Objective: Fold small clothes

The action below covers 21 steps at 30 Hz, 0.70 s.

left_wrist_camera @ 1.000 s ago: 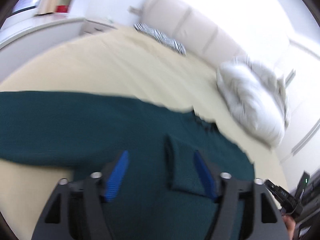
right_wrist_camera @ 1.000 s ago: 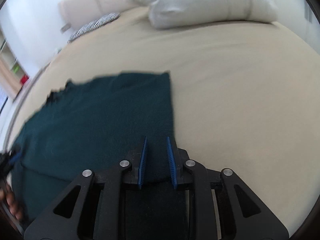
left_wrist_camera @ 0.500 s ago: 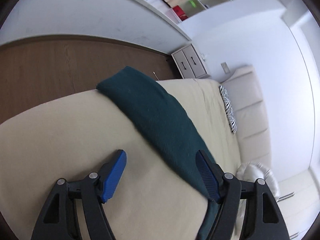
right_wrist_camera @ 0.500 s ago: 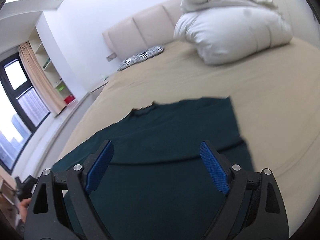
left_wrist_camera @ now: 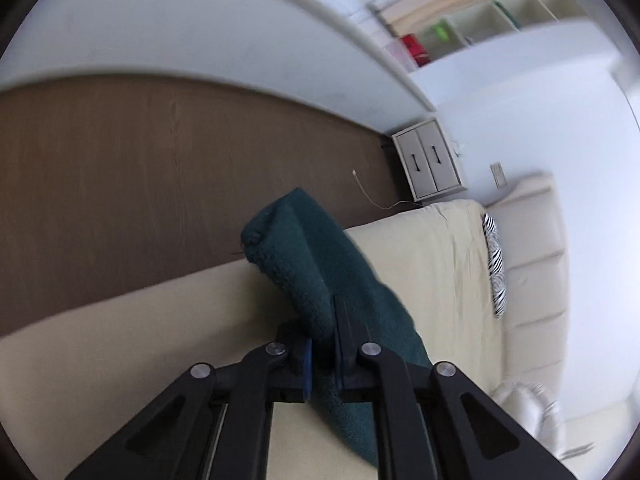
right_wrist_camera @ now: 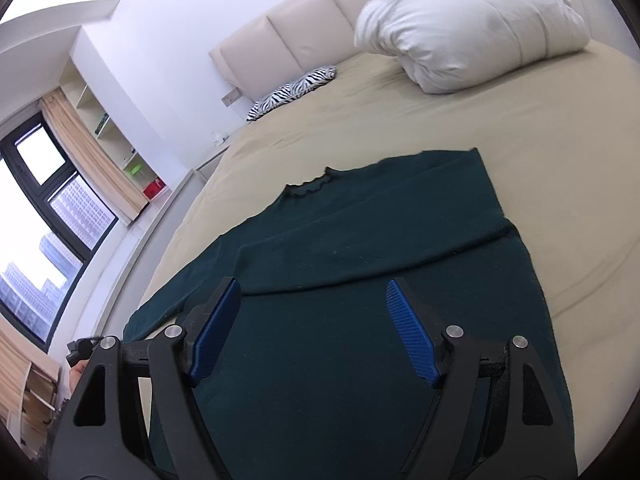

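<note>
A dark green knitted sweater (right_wrist_camera: 360, 240) lies flat on the beige bed (right_wrist_camera: 520, 128), collar toward the headboard, with one sleeve folded across its body. The other sleeve (left_wrist_camera: 296, 248) runs out to the bed's edge. My left gripper (left_wrist_camera: 324, 332) has its jaws closing, and the pads pinch this sleeve near its cuff. The cuff end stands up past the fingers. My right gripper (right_wrist_camera: 314, 320) hovers over the sweater's lower body. Its jaws are wide and closing, with nothing between the blue pads (right_wrist_camera: 412, 336).
A white duvet bundle (right_wrist_camera: 460, 32) and a zebra cushion (right_wrist_camera: 292, 92) lie by the padded headboard (right_wrist_camera: 288, 36). Brown wooden floor (left_wrist_camera: 140, 180) and a small white nightstand (left_wrist_camera: 430, 164) lie beyond the bed's edge. A window (right_wrist_camera: 40, 220) and shelves fill the left.
My left gripper swung from the sweater's body out to the sleeve end and shut on it. My right gripper let go of the sweater's edge, opened and drew back.
</note>
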Tool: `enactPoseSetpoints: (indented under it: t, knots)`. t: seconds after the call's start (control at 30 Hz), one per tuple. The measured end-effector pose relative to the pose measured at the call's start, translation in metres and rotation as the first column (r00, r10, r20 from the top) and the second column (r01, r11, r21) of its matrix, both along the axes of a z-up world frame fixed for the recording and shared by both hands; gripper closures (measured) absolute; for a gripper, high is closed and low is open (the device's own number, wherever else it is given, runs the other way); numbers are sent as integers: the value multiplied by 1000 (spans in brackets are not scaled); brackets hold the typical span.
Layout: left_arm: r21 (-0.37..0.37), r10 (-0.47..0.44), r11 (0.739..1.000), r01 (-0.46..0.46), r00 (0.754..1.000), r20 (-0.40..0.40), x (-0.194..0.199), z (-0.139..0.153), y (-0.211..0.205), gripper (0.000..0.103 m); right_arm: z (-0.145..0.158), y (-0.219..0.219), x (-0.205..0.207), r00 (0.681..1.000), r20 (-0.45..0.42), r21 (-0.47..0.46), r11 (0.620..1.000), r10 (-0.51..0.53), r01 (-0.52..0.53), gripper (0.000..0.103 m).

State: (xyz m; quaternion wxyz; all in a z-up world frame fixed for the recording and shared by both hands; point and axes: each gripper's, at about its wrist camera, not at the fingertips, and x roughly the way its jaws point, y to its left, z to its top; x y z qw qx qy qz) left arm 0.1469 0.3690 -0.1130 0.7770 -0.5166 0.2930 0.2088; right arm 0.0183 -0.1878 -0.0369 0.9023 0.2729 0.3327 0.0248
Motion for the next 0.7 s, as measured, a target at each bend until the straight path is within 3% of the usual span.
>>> enactPoseSetpoints:
  t: [0.1, 0.13, 0.17, 0.23, 0.3, 0.33, 0.37, 0.4, 0.53, 0.63, 0.7]
  knots:
    - [212, -126, 970, 122, 992, 7, 22, 49, -46, 95, -11, -14, -11, 1000, -9, 23, 999, -29, 30, 34]
    - [266, -173, 950, 165, 985, 6, 27, 61, -62, 95, -15, -18, -14, 999, -14, 30, 999, -40, 40, 34]
    - [338, -240, 914, 226, 971, 0, 36, 76, -89, 95, -19, -23, -18, 999, -20, 41, 998, -49, 50, 35]
    - [469, -365, 818, 332, 931, -22, 49, 102, -145, 95, -27, -31, -23, 997, -32, 57, 996, -65, 67, 36]
    - [586, -481, 693, 421, 875, -60, 57, 120, -211, 95, -33, -41, -31, 995, -35, 72, 993, -89, 91, 37]
    - [635, -540, 616, 466, 837, -92, 59, 126, -249, 95, -34, -44, -35, 995, -35, 77, 992, -99, 101, 37]
    - [669, -585, 547, 502, 801, -123, 59, 126, -283, 95, -37, -49, -39, 993, -35, 86, 990, -111, 114, 37]
    - [706, -638, 458, 541, 753, -162, 57, 122, -325, 95, -39, -56, -43, 992, -37, 94, 988, -123, 126, 37]
    - [729, -741, 231, 644, 602, -297, 47, 84, -432, 94, -44, -73, -59, 987, -41, 110, 981, -158, 162, 37]
    - [679, -764, 120, 724, 504, -402, 40, 39, -481, 83, -48, -83, -68, 983, -57, 117, 977, -173, 179, 37]
    - [639, -754, 83, 765, 467, -462, 35, 11, -490, 72, -52, -88, -70, 982, -76, 117, 976, -173, 181, 36]
